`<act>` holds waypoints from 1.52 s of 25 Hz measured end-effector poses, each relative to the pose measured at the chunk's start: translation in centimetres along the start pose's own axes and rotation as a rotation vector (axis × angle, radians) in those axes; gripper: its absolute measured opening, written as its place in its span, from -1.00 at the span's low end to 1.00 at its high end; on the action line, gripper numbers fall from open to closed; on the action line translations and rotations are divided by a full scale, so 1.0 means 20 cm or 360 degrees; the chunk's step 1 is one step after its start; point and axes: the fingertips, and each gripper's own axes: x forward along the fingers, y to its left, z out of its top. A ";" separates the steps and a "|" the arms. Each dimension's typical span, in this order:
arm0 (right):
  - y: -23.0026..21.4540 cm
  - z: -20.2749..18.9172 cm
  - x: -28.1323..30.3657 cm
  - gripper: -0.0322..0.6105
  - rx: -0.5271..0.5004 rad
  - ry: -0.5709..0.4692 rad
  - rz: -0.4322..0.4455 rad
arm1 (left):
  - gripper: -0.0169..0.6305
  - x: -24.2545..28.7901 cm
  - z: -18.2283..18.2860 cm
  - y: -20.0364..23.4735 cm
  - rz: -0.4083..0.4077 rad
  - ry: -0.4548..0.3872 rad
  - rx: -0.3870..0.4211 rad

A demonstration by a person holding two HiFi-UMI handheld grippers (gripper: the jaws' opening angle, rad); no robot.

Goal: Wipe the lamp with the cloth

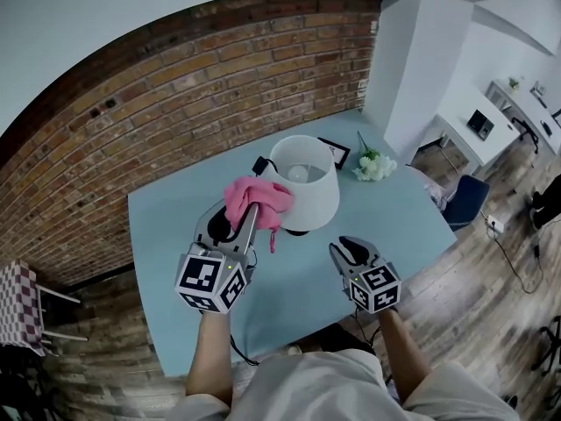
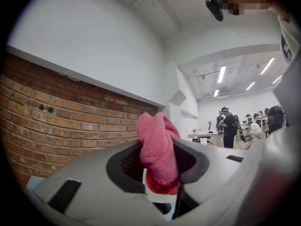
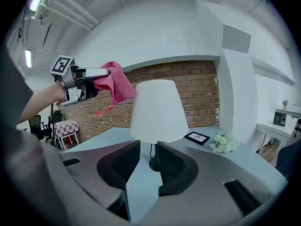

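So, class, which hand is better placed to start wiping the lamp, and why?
Left. The left tongs are shut on the cloth, held up close beside the lamp. The right tongs stand open and empty, lower and short of the lamp.

Lamp (image 1: 304,187) is standing mid-table (image 1: 166,235), blocking the centre. Picture frame (image 1: 334,152) and flowers (image 1: 374,167) are crowding its 1 to 3 o'clock. Bare tabletop is running from 4 to 9 o'clock. Brick wall (image 1: 131,103) is closing off 11 o'clock.
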 end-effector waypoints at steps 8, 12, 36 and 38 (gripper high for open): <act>-0.11 -0.02 0.18 -0.35 0.0001 0.0070 0.0099 | -0.49 0.20 -0.06 0.07 0.0041 0.0058 0.0007; -0.13 -0.06 0.23 -0.31 0.0018 0.0069 0.0122 | -0.49 0.27 -0.12 0.08 0.0044 0.0103 0.0008; -0.15 -0.01 0.35 -0.22 -0.0011 0.0031 0.0373 | -0.46 0.29 -0.53 0.07 0.0129 0.0332 -0.0059; -0.16 -0.01 0.35 -0.22 -0.0007 0.0020 0.0390 | -0.46 0.29 -0.57 0.06 0.0145 0.0355 -0.0042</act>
